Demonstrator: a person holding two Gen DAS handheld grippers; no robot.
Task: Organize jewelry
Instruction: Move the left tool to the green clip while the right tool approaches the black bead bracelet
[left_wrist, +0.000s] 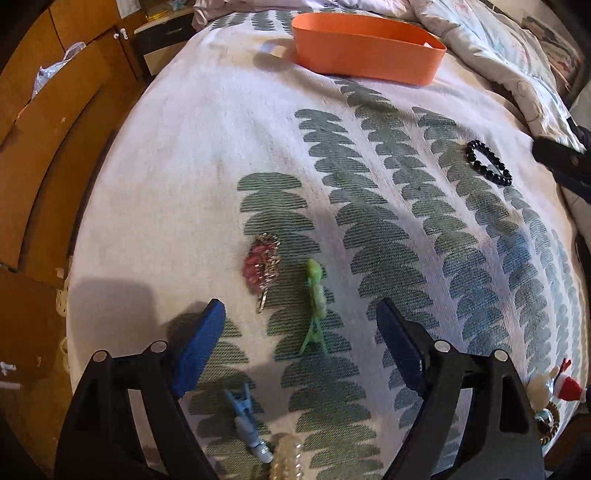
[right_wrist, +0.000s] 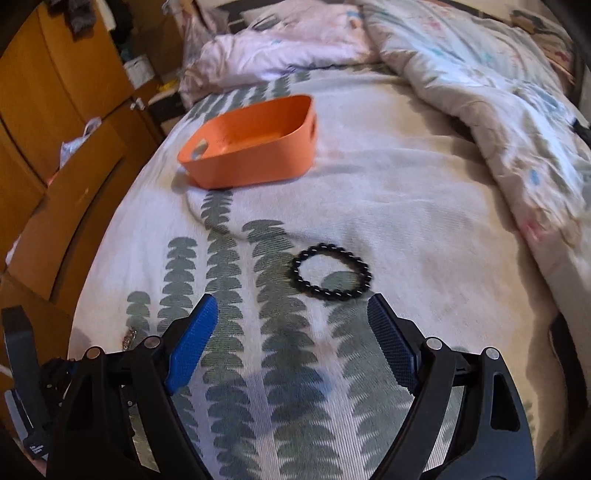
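A black beaded bracelet (right_wrist: 331, 272) lies flat in a ring on the bed's white cover printed with green leaf fronds (right_wrist: 406, 206), just beyond the tips of the right gripper (right_wrist: 291, 314) and slightly toward its right finger. That gripper hangs above the cover with its blue-padded jaws spread wide and nothing between them.

Seen from the left wrist, the same bracelet (left_wrist: 488, 162) sits far to the right, near the dark tip of the other gripper at the frame's edge. The left gripper (left_wrist: 301, 317) is also wide open and empty; no earlier view is given to compare. Between and just ahead of its fingers lie a pink and gold beaded ornament (left_wrist: 263, 266) and, just beside it to the right, a fuzzy green hair clip (left_wrist: 316, 301); the two are close but apart. Nearer the camera, a pale blue hair clip (left_wrist: 245, 417) rests on the cover, with a cream pearl-like beaded piece (left_wrist: 290, 458) just beside its lower end at the bottom edge. At the right edge a small cluster of trinkets with a red and white figure (left_wrist: 554, 387) is partly cut off.

An orange plastic bin with cut-out handles (right_wrist: 255, 142) stands on the cover well beyond all the jewelry; what it holds cannot be seen. A rumpled floral quilt (right_wrist: 480, 92) is bunched along the bed's far and right side, and wooden cabinets (right_wrist: 55, 129) line the left.
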